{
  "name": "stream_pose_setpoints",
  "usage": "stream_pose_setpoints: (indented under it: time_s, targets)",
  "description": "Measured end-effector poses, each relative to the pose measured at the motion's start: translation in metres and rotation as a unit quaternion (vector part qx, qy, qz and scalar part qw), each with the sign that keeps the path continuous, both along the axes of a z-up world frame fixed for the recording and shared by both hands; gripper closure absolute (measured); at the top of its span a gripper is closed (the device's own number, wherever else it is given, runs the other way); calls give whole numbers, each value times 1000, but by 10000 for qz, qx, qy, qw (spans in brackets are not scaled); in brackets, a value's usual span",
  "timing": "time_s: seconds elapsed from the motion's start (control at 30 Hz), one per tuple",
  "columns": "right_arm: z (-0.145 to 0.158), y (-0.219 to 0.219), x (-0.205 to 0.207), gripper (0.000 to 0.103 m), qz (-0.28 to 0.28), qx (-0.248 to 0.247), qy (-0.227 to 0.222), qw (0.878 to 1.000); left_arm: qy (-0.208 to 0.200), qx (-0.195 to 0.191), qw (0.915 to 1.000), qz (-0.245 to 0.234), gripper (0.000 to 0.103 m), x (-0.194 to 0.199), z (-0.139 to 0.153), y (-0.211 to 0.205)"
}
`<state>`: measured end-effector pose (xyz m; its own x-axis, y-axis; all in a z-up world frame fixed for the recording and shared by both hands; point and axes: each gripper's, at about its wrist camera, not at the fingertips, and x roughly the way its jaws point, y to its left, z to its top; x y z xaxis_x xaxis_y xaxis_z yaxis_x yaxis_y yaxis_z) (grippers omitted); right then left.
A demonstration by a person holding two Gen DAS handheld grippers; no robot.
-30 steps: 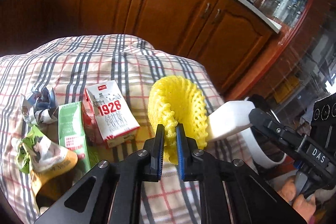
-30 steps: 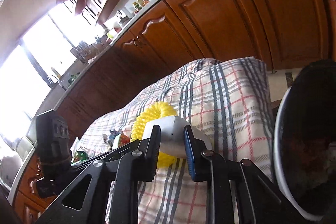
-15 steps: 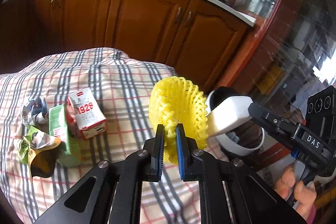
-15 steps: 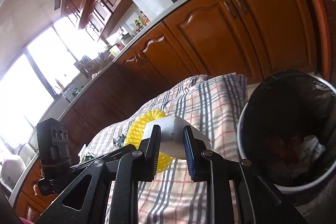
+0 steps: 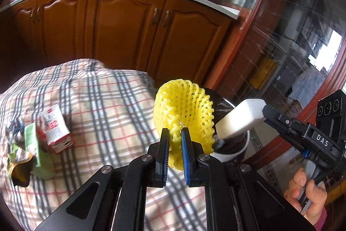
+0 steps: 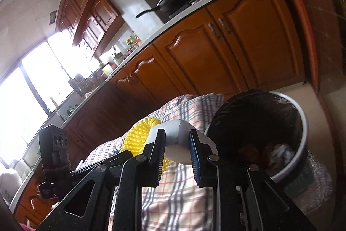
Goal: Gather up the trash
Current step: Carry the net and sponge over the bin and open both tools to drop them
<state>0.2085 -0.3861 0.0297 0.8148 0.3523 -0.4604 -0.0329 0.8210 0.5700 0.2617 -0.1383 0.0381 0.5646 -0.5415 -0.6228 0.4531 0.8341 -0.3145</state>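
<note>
My left gripper [image 5: 174, 138] is shut on a yellow foam fruit net [image 5: 183, 107] and holds it in the air past the table's right edge, in front of the trash bin [image 5: 237, 151]. My right gripper [image 6: 176, 142] is shut on a white foam block [image 6: 181, 144], which also shows in the left wrist view [image 5: 240, 120], held just left of the bin's rim. The bin [image 6: 300, 122] has a black liner and holds some trash at the bottom. The net shows behind the block in the right wrist view [image 6: 138, 138].
On the plaid tablecloth [image 5: 108, 101] at the left lie a red-and-white carton [image 5: 56, 129], a green carton [image 5: 34, 148] and crumpled wrappers [image 5: 17, 163]. Wooden cabinets [image 5: 129, 31] with a counter, wok and pot stand behind. A glass door is at the right.
Both grippers have moved right, off the table toward the bin, each still holding its item. The cartons have slid to the left of the left wrist view; the bin now shows fully.
</note>
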Motion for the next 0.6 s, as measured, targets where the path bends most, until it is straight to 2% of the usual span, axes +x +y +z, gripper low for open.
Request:
stream_pose_setpoints:
  time_s: [0.3, 0.6]
  targets:
    - [-1, -31, -11, 81, -376, -9, 8, 9993, -48, 147, 9994, -297, 93, 12, -1, -44]
    - [-21, -52, -2, 81, -545, 77, 283, 9981, 249, 380, 9980, -433, 93, 45, -11, -85]
